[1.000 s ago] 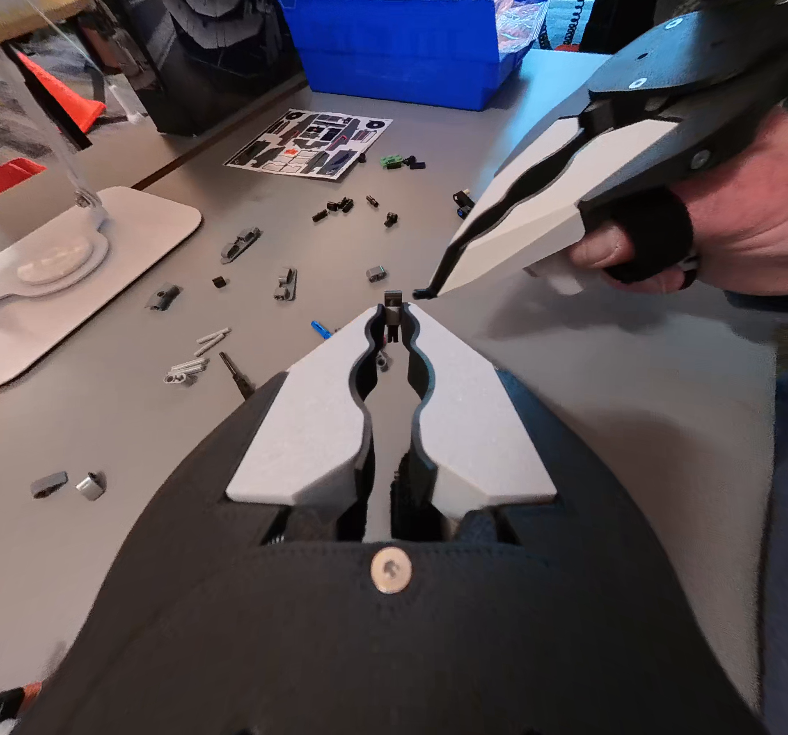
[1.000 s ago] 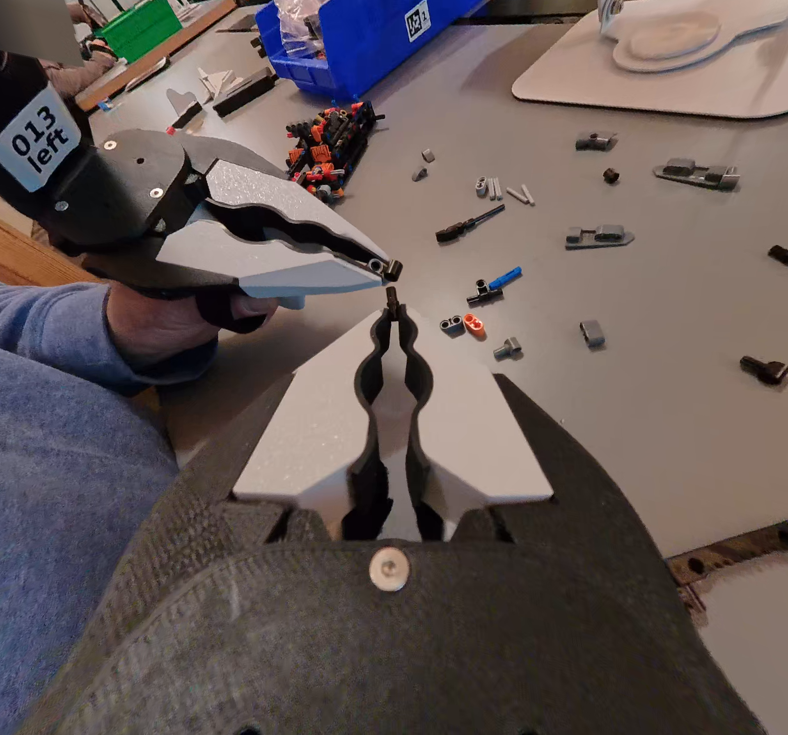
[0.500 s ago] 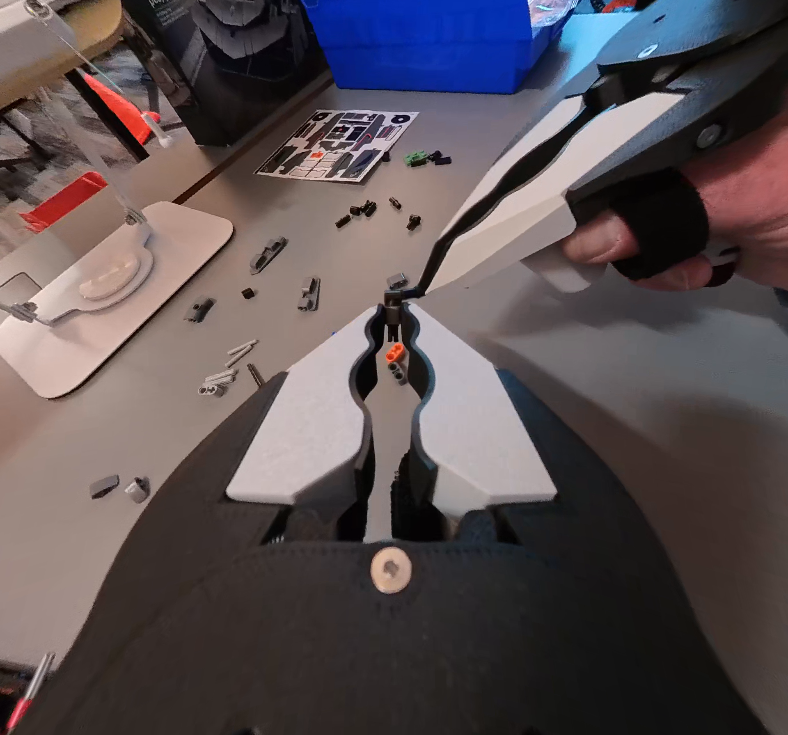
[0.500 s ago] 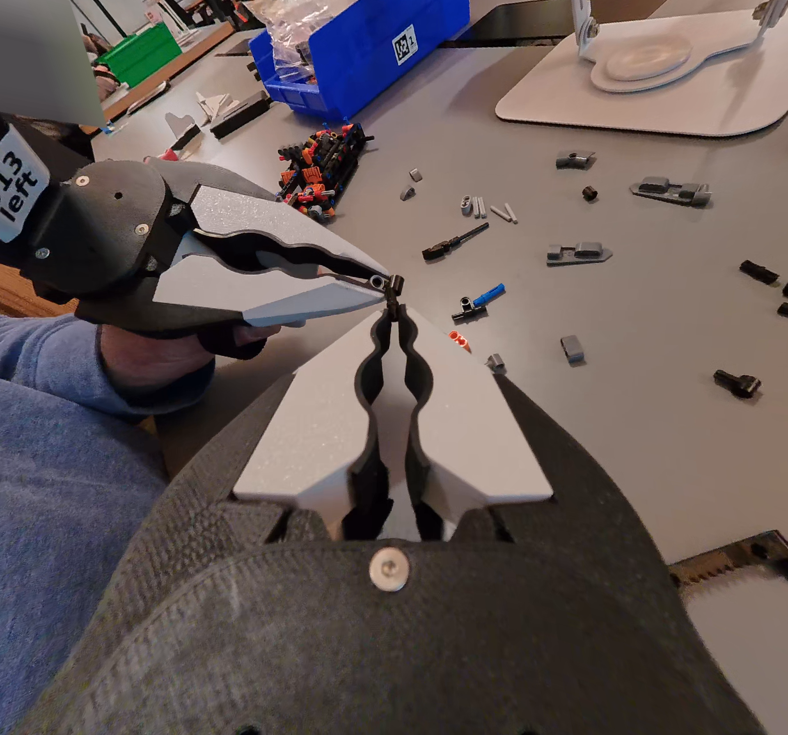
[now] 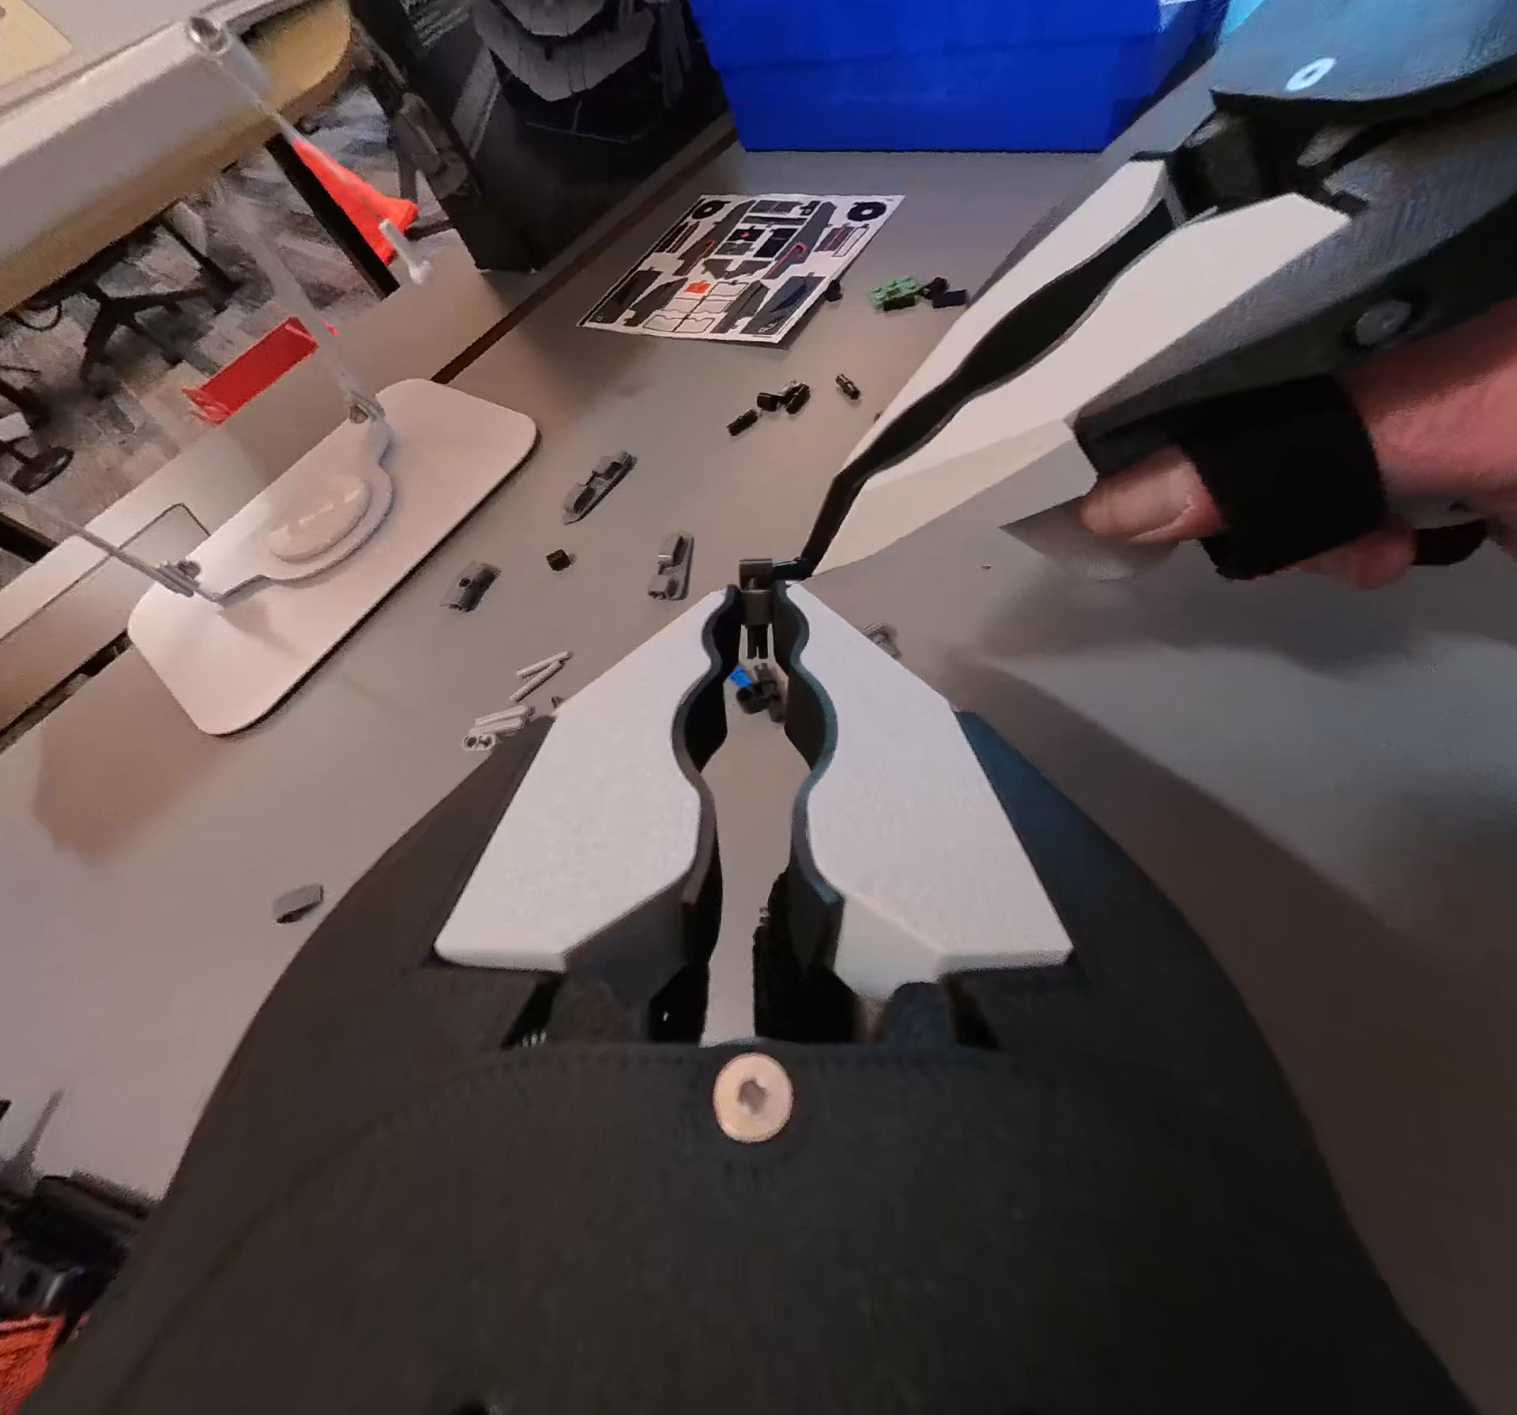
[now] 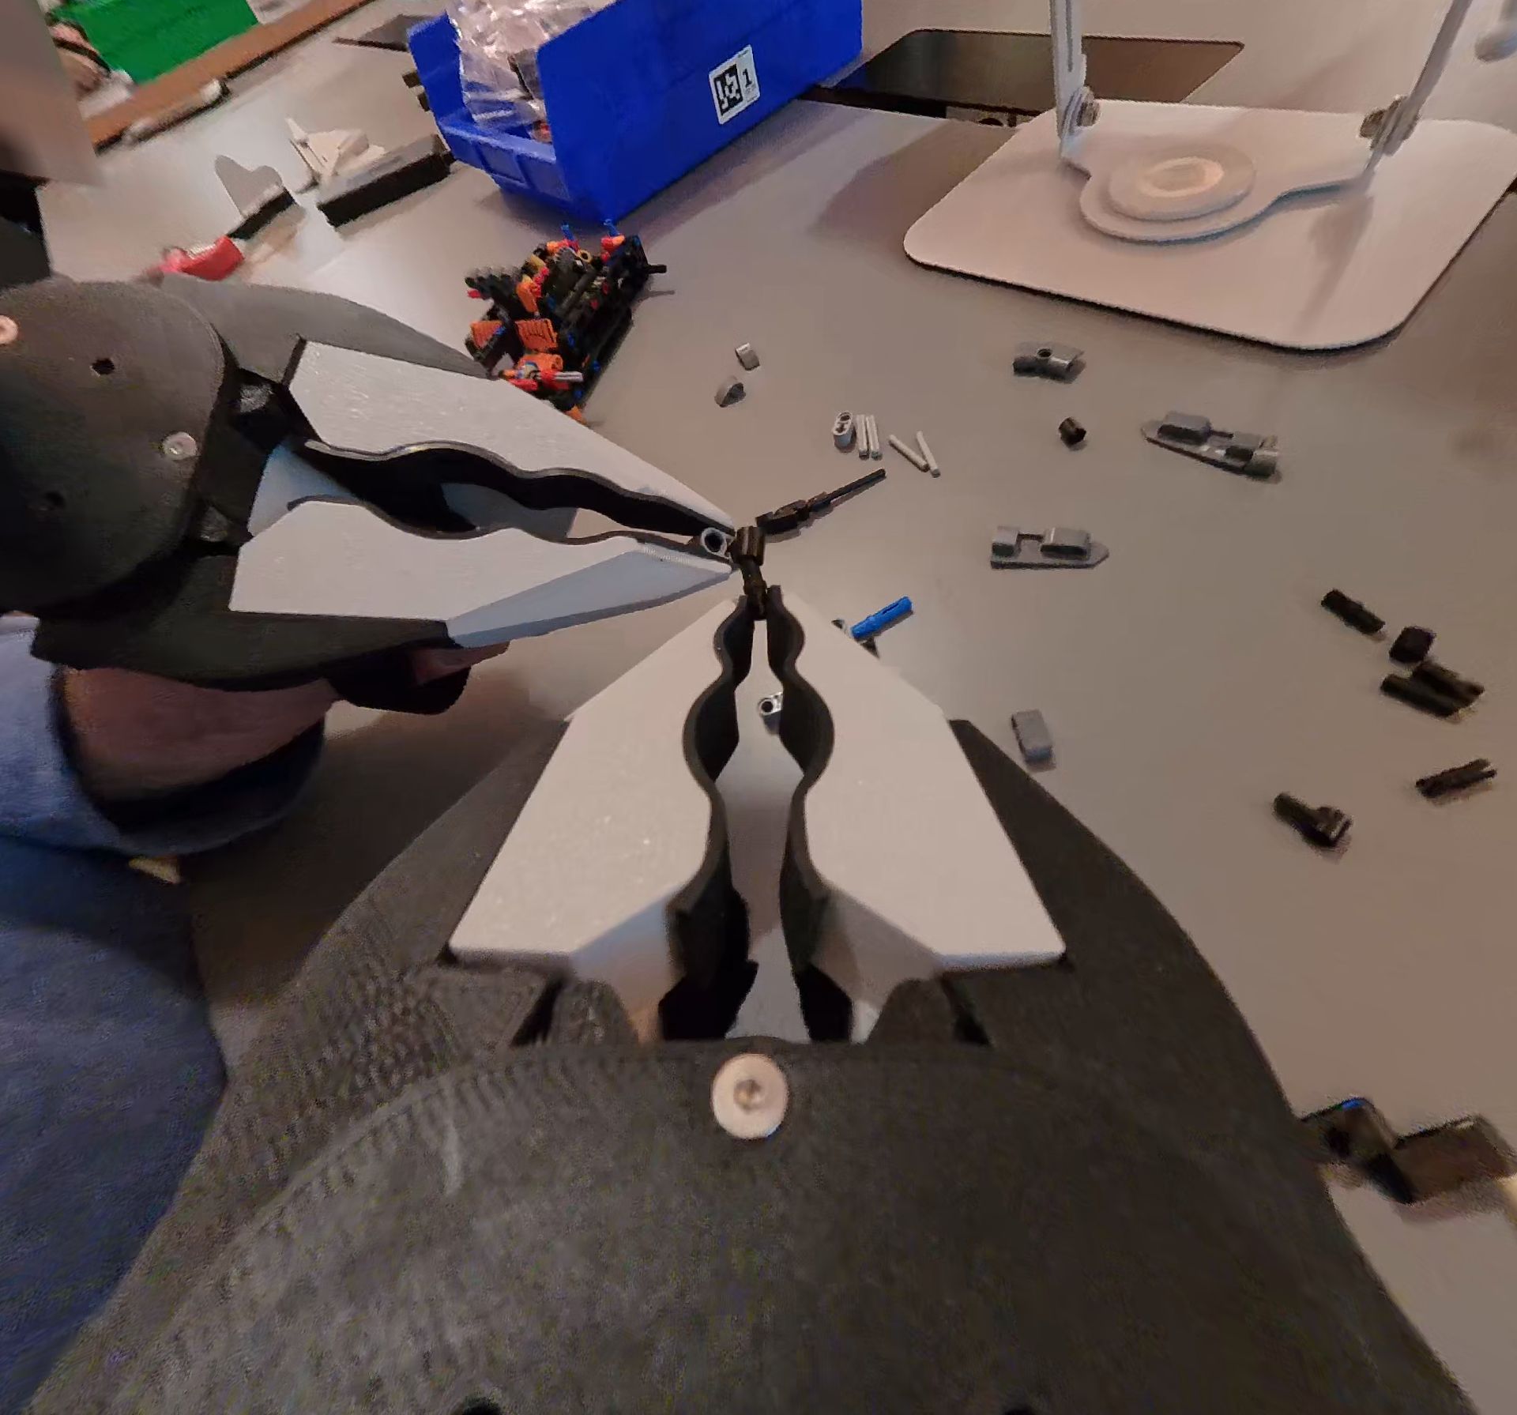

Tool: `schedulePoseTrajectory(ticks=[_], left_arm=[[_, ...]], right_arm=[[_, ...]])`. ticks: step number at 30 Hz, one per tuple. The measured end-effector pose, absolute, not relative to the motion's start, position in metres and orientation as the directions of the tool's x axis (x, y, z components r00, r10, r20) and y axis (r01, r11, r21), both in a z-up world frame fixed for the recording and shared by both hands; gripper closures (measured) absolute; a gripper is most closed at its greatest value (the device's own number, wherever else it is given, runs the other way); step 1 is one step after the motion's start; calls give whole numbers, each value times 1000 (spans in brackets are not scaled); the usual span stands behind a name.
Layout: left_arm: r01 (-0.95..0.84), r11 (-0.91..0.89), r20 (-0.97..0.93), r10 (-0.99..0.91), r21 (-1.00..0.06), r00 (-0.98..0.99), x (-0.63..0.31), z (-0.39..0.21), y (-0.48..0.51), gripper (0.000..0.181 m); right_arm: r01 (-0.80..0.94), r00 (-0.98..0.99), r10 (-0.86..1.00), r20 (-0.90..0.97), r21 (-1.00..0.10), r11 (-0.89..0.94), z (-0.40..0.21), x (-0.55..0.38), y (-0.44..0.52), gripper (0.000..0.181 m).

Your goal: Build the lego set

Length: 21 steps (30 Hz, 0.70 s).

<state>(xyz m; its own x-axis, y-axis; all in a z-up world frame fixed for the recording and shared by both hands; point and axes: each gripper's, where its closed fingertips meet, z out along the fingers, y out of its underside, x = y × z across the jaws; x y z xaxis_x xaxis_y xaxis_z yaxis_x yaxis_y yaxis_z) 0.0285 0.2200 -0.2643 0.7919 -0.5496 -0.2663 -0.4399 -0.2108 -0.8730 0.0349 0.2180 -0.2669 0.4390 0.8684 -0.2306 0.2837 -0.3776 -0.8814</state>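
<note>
item: two small dark lego pieces being joined in the air above the grey table (image 6: pixel 1067 924), with the blue bin (image 6: pixel 657 54) as landmark at the far edge. your left gripper (image 5: pixel 753 596) is clamped on a dark connector (image 5: pixel 753 620); your right gripper (image 6: pixel 759 610) is pinched shut on a thin black pin (image 6: pixel 755 588), whose far end meets the connector's head (image 6: pixel 745 542). whether the pin is fully seated you cannot tell. risks, as judged: both grips are at the very fingertips, so a push slightly off the hole's line could twist the pin out or pop the connector free; either piece would drop among the loose grey and black parts nearer you than the bin and be hard to pick out again. squeezing harder may also swing the connector round. room: the two sets of tips are almost touching, so there is little slack to re-angle without the fingers knocking. below the joint lie a blue peg (image 6: pixel 882 614) and small grey bits. the half-built model (image 6: pixel 558 313) sits just in front of the bin; a white stand base (image 6: pixel 1067 259) sits to the bin's right. the table nearest you, farthest from the bin, is the barest stretch.
</note>
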Motion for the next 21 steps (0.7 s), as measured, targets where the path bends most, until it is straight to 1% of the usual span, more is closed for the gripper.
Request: schedulePoseTrajectory(ticks=[6,9,13,17,21], left_arm=[[-326,-292,-150,-494,-899,857,7,-264,225,176],[-252,-310,-87,-460,-917,884,-2,-260,229,176],[-176,-306,-30,-428,-936,903,-12,-251,229,176],[-102,-319,40,-410,-942,911,-20,-248,230,176],[-62,-322,76,-397,-945,915,-24,-246,231,176]], right_arm=[[453,434,897,80,-881,-140,-266,13,225,181],[529,411,877,248,-848,-8,-261,4,229,181],[593,372,828,420,-794,136,-250,-6,230,181],[626,342,781,523,-746,225,-245,-14,229,181],[647,317,748,584,-709,279,-241,-18,230,181]])
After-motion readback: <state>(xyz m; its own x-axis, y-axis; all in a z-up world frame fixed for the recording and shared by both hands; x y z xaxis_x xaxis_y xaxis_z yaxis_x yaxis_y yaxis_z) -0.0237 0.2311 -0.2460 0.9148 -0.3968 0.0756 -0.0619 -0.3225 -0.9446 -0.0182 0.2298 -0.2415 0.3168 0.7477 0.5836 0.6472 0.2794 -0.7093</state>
